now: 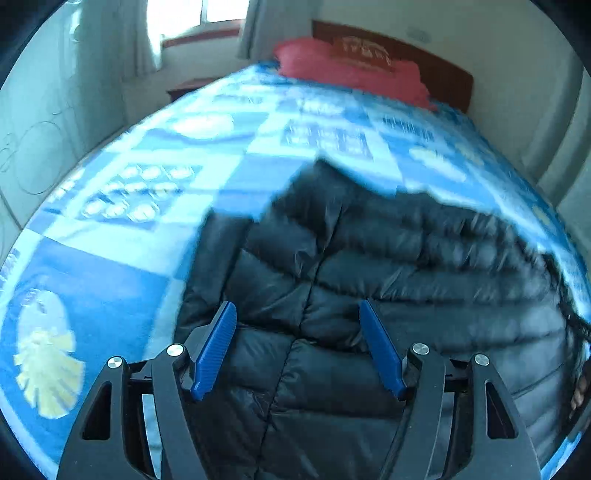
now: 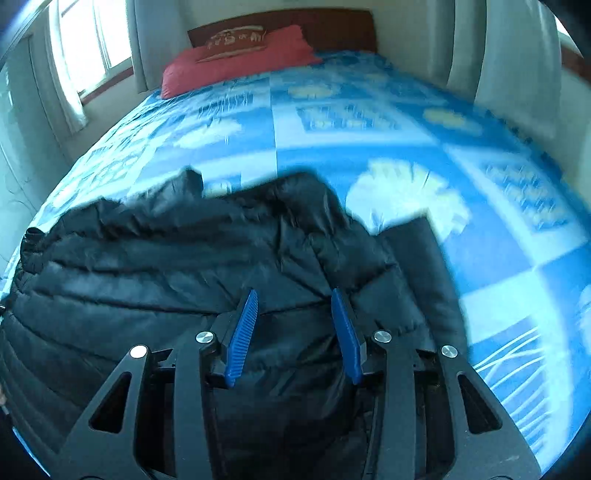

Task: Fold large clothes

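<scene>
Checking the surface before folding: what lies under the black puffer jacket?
The black puffer jacket lies on a blue patterned bedspread, which shows all around it. Whatever sits directly beneath the jacket is covered.

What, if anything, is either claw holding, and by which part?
Nothing. Both the left claw and right claw hover open over the black quilted puffer jacket.

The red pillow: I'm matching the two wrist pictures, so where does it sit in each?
Left wrist view: the red pillow lies at top centre-right, against the headboard.
Right wrist view: the red pillow lies at top left of centre, below the headboard.
Shared landmark: the black puffer jacket on the blue bedspread.
</scene>
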{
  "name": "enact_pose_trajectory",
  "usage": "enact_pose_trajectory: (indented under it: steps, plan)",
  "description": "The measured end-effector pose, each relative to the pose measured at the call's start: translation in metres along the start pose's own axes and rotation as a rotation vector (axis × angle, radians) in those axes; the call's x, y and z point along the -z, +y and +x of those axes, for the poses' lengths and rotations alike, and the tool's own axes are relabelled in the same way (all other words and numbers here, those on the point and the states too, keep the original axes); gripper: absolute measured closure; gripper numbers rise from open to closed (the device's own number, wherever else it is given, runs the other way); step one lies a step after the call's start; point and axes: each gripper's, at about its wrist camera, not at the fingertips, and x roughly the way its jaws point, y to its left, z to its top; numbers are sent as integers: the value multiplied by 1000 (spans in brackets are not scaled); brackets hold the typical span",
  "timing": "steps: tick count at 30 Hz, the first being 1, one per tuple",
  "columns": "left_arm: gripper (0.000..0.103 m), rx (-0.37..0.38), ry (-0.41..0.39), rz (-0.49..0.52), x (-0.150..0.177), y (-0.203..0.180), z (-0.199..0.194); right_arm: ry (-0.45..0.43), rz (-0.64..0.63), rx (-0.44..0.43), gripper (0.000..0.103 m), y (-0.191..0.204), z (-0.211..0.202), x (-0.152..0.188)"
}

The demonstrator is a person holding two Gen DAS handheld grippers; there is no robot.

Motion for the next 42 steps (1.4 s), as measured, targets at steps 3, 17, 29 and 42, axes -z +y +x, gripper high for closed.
enact_pose_trajectory:
  steps: [3, 17, 29, 42]
  plan:
    - [35, -28, -3, 11, -3, -5, -4, 8, 1, 8, 61, 3, -11, -2]
    - [30, -15, -33, -362, 104, 93, -104, 12, 244, -27, 38, -84, -118, 104]
    - [25, 179, 24, -461, 137, 67, -92, 60, 389, -128, 33, -76, -97, 135]
    - [79, 208, -15, -551, 134, 65, -108, -26, 440, -211, 86, -72, -116, 143]
